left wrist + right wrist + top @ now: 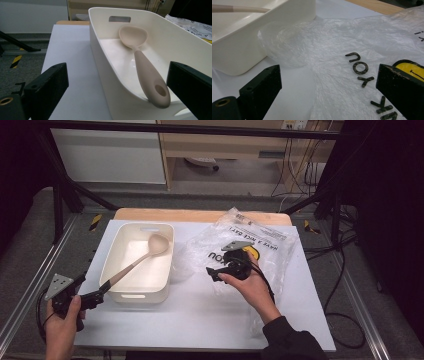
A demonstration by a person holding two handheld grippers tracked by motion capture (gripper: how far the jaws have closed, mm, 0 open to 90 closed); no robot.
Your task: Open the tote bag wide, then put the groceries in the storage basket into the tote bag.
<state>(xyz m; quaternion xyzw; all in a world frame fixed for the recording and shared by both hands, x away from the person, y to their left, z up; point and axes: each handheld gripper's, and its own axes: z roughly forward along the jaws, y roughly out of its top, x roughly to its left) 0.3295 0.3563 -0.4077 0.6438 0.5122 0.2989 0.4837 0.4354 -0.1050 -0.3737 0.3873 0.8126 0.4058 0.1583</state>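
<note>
Where white table (200, 320) ends — grey carpet (30, 245), black frame (60, 195).

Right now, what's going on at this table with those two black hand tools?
A person holds a gripper in each hand. The left gripper is at the handle end of a beige spoon that leans in a white tub; its fingers stand apart, the handle between them but not pinched. The right gripper hovers open over a crinkled clear plastic bag lying beside the tub, gripping nothing.
</note>
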